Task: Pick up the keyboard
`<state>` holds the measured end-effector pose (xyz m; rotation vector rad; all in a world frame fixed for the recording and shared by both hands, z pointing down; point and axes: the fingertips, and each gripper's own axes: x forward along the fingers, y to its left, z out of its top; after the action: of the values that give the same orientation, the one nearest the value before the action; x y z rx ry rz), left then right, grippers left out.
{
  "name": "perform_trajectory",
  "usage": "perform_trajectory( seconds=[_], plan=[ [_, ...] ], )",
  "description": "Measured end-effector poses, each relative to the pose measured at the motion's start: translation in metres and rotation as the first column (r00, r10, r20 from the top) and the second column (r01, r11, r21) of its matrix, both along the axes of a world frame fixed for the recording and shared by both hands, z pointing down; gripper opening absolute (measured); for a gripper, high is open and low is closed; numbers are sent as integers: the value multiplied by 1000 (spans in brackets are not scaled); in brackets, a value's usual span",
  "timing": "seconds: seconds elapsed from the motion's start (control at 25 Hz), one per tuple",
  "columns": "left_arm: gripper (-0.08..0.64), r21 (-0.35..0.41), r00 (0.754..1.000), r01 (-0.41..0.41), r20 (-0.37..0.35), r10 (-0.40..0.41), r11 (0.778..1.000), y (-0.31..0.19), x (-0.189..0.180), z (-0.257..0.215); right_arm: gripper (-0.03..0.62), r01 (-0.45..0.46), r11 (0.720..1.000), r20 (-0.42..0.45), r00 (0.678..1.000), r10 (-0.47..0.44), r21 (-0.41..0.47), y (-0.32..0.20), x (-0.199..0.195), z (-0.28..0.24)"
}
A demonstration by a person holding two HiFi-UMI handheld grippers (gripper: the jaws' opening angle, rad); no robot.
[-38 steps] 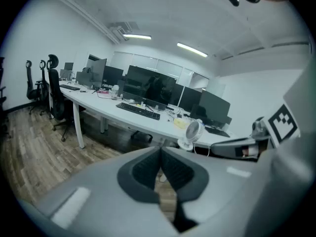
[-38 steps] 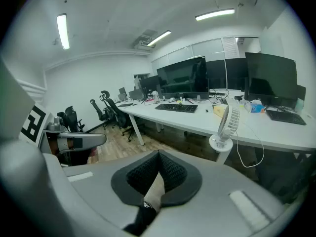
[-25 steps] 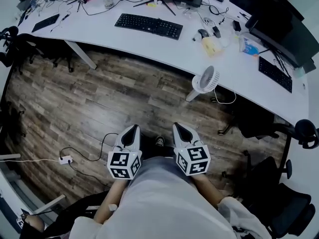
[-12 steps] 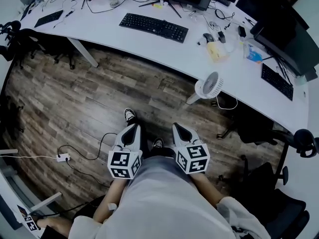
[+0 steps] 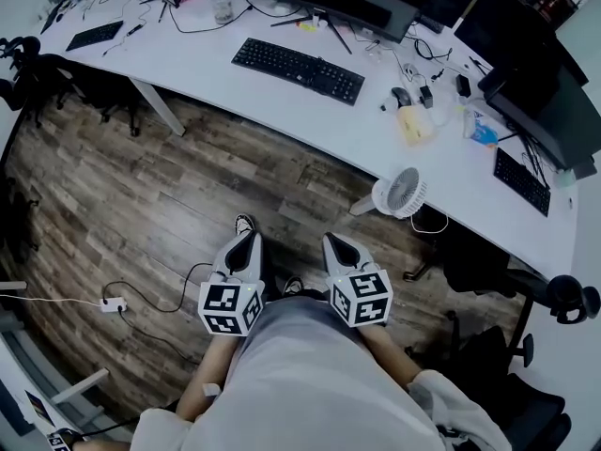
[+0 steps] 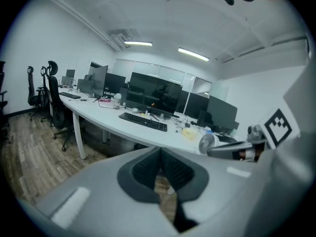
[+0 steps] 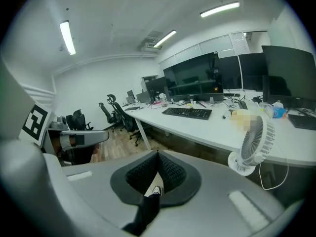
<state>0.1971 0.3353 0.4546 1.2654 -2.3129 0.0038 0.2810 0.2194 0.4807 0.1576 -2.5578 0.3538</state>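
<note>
Keyboard [image 5: 299, 69] lay on the worktop [image 5: 188, 61]; we found the left gripper [image 5: 249, 240] and right gripper [image 5: 331, 241] well apart from it, jaws closed and empty.

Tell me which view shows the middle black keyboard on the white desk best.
The head view: the keyboard shows whole from above, keys visible. Both gripper views catch it only as a thin dark strip at a low angle, far off.
</note>
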Motion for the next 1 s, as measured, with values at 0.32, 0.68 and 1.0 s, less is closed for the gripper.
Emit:
perform_trajectory(
  seconds=[0.32, 0.68, 1.0],
  plan=[
    [0, 14, 1000, -11, -2, 11, 1000, -20, -62, -8, -5, -11, 1000, -15, 1000, 11, 6, -18, -59, -2],
    [0, 33, 999, -33, -12, 33, 999, -30, -152, -26, -5, -38, 999, -30, 999, 39, 15, -25, -142, -16],
    [0, 47, 999, -50, 15, 50, 998, -29, -232, -41, -5, -68, 997, -36, 997, 68, 22, -23, -218, -24]
  ],
)
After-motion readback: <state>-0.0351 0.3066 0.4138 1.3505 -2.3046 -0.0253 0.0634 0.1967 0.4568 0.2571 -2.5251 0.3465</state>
